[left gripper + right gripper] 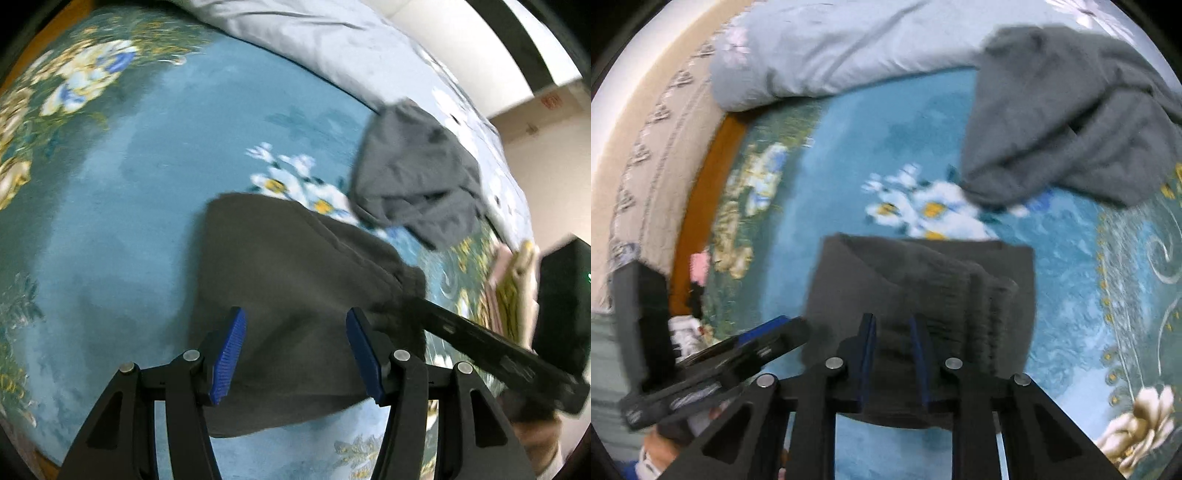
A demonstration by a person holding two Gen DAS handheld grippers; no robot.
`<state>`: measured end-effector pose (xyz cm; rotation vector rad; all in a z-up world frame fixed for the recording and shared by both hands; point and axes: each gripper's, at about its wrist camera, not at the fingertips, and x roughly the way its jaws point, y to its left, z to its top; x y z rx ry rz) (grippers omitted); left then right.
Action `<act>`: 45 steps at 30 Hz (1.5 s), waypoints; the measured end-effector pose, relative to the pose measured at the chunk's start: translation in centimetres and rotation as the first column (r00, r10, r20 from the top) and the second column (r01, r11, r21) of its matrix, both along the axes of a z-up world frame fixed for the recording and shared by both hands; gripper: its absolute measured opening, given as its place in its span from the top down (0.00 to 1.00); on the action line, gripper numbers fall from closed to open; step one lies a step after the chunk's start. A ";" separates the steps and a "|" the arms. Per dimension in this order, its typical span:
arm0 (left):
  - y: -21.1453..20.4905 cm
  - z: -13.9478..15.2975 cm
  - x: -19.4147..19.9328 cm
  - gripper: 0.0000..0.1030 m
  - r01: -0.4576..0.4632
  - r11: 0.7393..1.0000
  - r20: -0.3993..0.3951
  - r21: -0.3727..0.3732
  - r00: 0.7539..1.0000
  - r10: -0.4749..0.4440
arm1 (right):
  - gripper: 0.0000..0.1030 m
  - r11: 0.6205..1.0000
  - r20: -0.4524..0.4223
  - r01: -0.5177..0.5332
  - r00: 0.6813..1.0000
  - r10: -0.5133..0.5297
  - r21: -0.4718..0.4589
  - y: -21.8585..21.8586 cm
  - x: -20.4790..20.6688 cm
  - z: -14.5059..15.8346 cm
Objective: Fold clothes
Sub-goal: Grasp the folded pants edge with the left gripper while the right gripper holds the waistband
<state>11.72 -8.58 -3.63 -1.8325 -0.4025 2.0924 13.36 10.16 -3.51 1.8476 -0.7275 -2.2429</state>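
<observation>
A folded dark grey garment (288, 280) (923, 280) lies on the teal flowered bedspread (140, 192) (849, 147). In the left wrist view my left gripper (295, 311) hovers over its near part, open, with the blue pads wide apart and touching no cloth. From the right, my right gripper (419, 304) reaches to the garment's bunched right edge. In the right wrist view the right gripper (891, 320) has its pads close together, and dark cloth fills the narrow gap between them. The left gripper (796, 328) shows at the left of that view.
A crumpled lighter grey garment (413, 177) (1063, 122) lies beyond the folded one. A pale blue duvet (314, 37) (831, 48) is heaped along the far side. The bed's wooden edge (701, 206) runs at the left. A cardboard box (546, 107) stands by the wall.
</observation>
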 end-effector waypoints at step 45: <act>2.3 -5.7 -0.1 0.44 0.085 0.996 0.073 0.020 0.994 -0.086 | 1.00 0.998 0.157 -0.011 0.988 0.001 0.064 -0.6 4.3 -7.2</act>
